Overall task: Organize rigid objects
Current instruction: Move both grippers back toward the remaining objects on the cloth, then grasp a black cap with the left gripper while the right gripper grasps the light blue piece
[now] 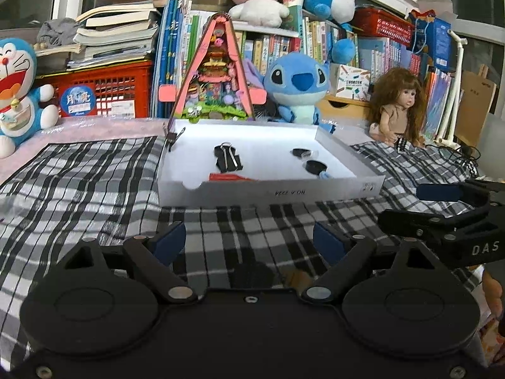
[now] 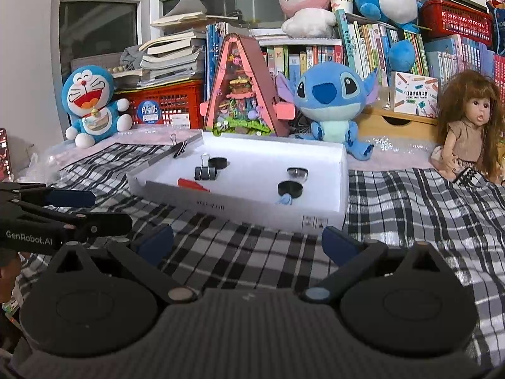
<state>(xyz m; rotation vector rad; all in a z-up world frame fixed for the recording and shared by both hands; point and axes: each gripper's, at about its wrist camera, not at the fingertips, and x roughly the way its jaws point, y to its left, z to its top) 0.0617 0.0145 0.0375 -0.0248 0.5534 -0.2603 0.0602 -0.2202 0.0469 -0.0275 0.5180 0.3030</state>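
Note:
A shallow white box (image 1: 271,189) lies on the checked cloth ahead of both grippers. Inside it are a black binder clip (image 1: 227,158), two black round discs (image 1: 301,152) (image 1: 315,166) and a flat red piece (image 1: 230,177). Another binder clip (image 1: 172,135) is clipped to the box's left rim. My left gripper (image 1: 249,240) hovers over the cloth short of the box, open, nothing between its blue pads. My right gripper (image 2: 246,240) is beside it, also open and empty, short of the box (image 2: 252,211). Each gripper shows at the edge of the other's view.
The black-and-white checked cloth (image 1: 94,189) covers the surface. Behind the box stand a pink A-frame toy house (image 1: 217,72), a blue plush (image 1: 296,88), a cat plush (image 1: 15,91) at the left and a doll (image 1: 397,104) at the right. Books and red crates line the back.

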